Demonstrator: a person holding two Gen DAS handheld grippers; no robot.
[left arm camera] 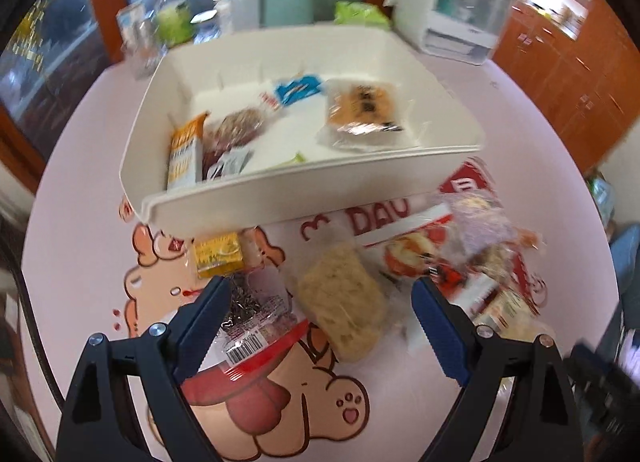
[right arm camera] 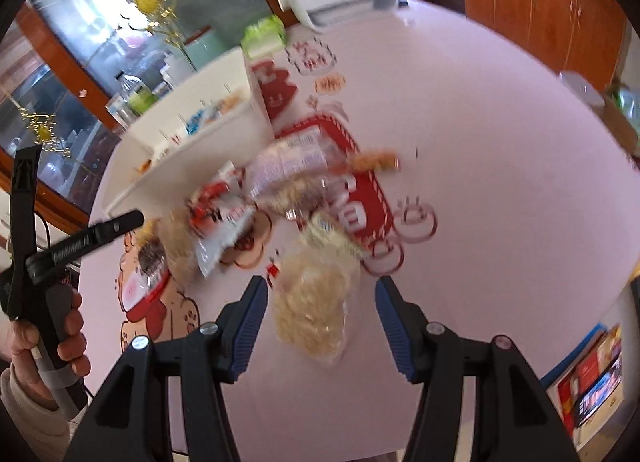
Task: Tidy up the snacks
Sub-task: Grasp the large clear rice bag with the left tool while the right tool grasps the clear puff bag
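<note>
A white bin point(left arm camera: 304, 189) on the pink table holds several wrapped snacks, among them an orange cake pack point(left arm camera: 362, 107) and a blue packet point(left arm camera: 298, 89). More snacks lie loose in front of it: a yellow packet point(left arm camera: 218, 254), a red-edged clear pack with a barcode point(left arm camera: 256, 326) and a pale noodle-like cake point(left arm camera: 344, 302). My left gripper point(left arm camera: 320, 302) is open, its fingers either side of that cake and the barcode pack. My right gripper point(right arm camera: 320, 302) is open around another pale wrapped cake point(right arm camera: 316, 302). The bin also shows in the right wrist view point(right arm camera: 192, 165).
Bottles, jars and a mint container point(left arm camera: 286, 1) stand behind the bin, with a white appliance point(left arm camera: 460, 9) at the back right. A heap of red and clear snack bags point(right arm camera: 288, 181) lies by the bin. Wooden cabinets point(right arm camera: 540, 1) line the wall.
</note>
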